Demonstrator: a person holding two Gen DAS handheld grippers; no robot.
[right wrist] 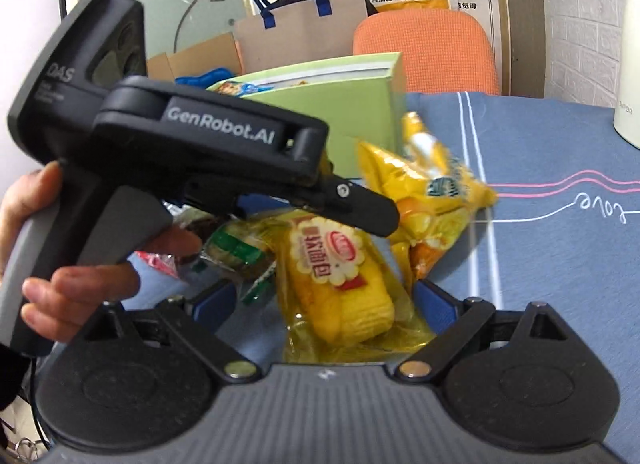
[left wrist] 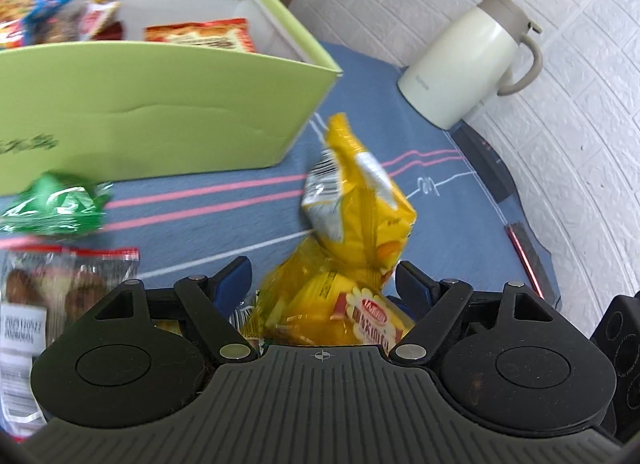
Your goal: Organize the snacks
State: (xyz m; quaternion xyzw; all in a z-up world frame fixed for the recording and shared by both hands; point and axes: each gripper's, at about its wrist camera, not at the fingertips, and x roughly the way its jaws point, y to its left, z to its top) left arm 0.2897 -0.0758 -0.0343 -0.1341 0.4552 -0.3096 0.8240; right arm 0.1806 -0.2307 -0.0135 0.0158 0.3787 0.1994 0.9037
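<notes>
Snacks lay scattered on a blue cloth point(left wrist: 460, 224) in front of a green box point(left wrist: 160, 104), which already held several packets. Nearest the box's right corner stood a yellow chip bag point(left wrist: 360, 200), tipped up on end and blurred, so whether it rested on the cloth or hung in the air could not be told. Just on the near side of it lay a yellow bread packet point(right wrist: 340, 276) in clear film. The left gripper point(left wrist: 324, 284) had its jaws spread wide on either side of the two yellow packs, apparently gripping nothing; the right gripper point(right wrist: 320, 304) was likewise wide open, straddling the bread packet without squeezing it. A green packet point(left wrist: 56, 204) and a clear packet of brown sweets point(left wrist: 60, 288) lay further left along the box's front wall. A cream jug point(left wrist: 468, 60) stood well off to the box's right. The chip bag looked light, puffed with air and slippery, its contents easily crushed; the crimped top seam seemed the safest place to pinch. The bread looked soft and squashable, better taken by the film at one end.
</notes>
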